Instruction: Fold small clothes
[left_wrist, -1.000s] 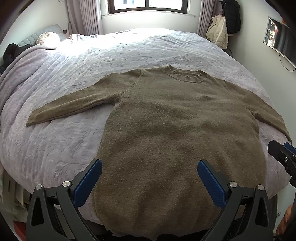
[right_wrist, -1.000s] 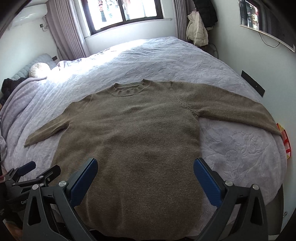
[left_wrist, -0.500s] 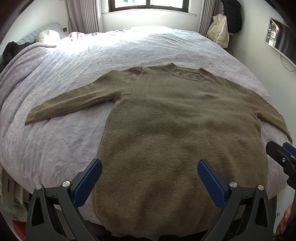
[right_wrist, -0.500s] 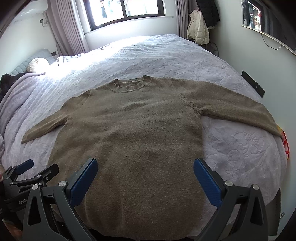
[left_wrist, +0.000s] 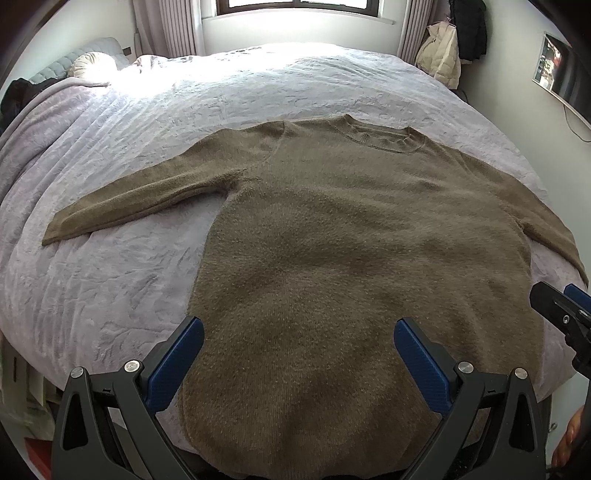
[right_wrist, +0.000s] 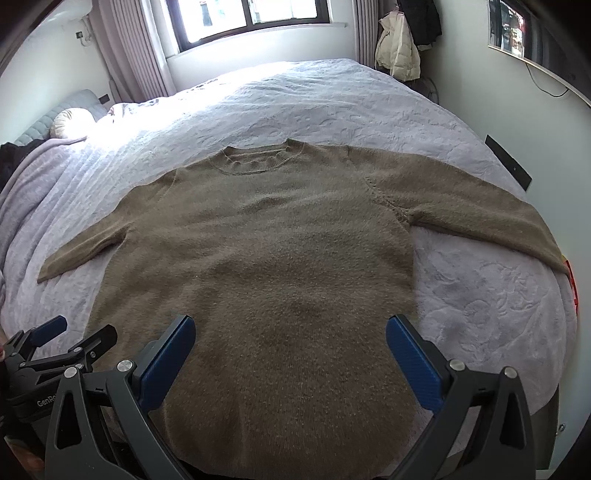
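An olive-brown knit sweater (left_wrist: 351, 240) lies flat, front up, on the bed, both sleeves spread out and the hem hanging at the near edge; it also shows in the right wrist view (right_wrist: 266, 251). My left gripper (left_wrist: 299, 332) is open and empty, hovering above the hem's left half. My right gripper (right_wrist: 290, 330) is open and empty above the hem's right half. The right gripper's tip shows at the right edge of the left wrist view (left_wrist: 561, 314); the left gripper shows at the lower left of the right wrist view (right_wrist: 62, 343).
The bed has a lilac quilted cover (left_wrist: 110, 295) and a pillow (left_wrist: 92, 62) at the far left. A window (right_wrist: 251, 14) and curtains stand behind. Jackets (right_wrist: 399, 55) hang at the back right. A wall (right_wrist: 517, 110) runs close along the bed's right side.
Both grippers have moved slightly forward over the sweater's hem; the sweater has not moved and both stay open.
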